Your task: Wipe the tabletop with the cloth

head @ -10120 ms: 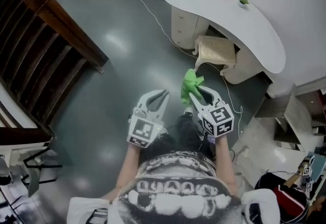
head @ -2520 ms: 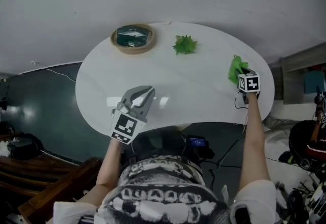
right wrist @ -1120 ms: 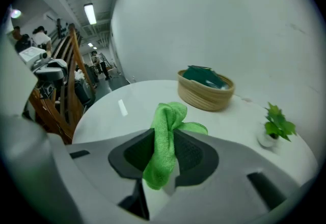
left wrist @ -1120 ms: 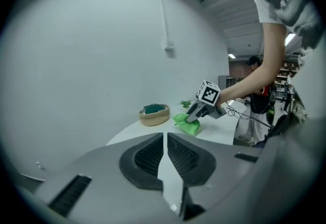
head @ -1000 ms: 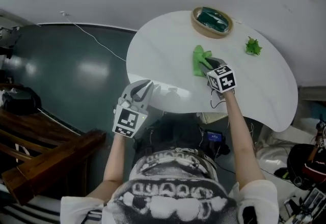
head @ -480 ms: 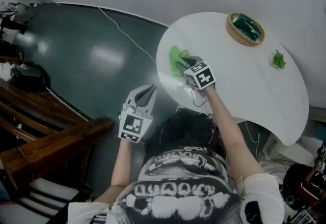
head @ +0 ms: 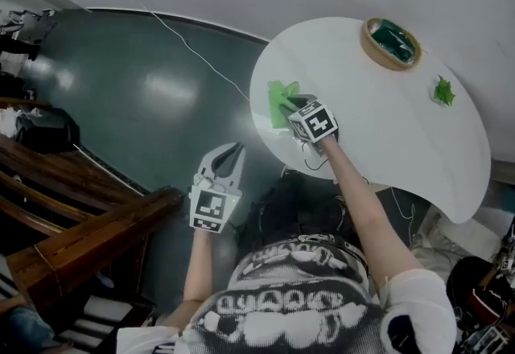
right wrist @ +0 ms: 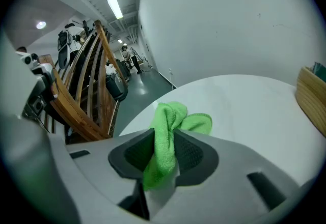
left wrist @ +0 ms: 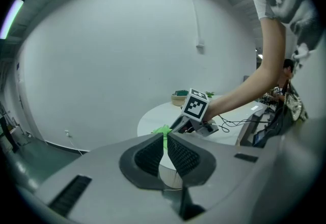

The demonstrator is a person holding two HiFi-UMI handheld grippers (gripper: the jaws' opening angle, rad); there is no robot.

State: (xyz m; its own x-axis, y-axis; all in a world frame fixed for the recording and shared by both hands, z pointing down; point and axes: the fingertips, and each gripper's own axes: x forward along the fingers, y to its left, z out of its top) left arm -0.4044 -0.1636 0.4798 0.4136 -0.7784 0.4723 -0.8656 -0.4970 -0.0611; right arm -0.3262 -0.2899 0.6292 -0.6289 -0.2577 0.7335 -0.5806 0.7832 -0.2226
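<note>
One cloth [head: 279,101]: green, bunched, at the white table's [head: 386,123] near-left edge
Right gripper [head: 293,109]: clamped on the cloth
Left gripper [head: 228,158]: jaws together, empty, over the dark floor [head: 153,95]
Far edge: bowl [head: 391,43], small plant [head: 442,92]

Bright green cloth [head: 280,102], soft and bunched, pinched between jaws of right tool [right wrist: 165,139], resting on left end of white rounded tabletop [head: 386,127], near its edge

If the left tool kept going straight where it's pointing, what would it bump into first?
Probably the near edge of the white table, right by the green cloth that the right tool holds. Depth is hard to judge from here.
</note>
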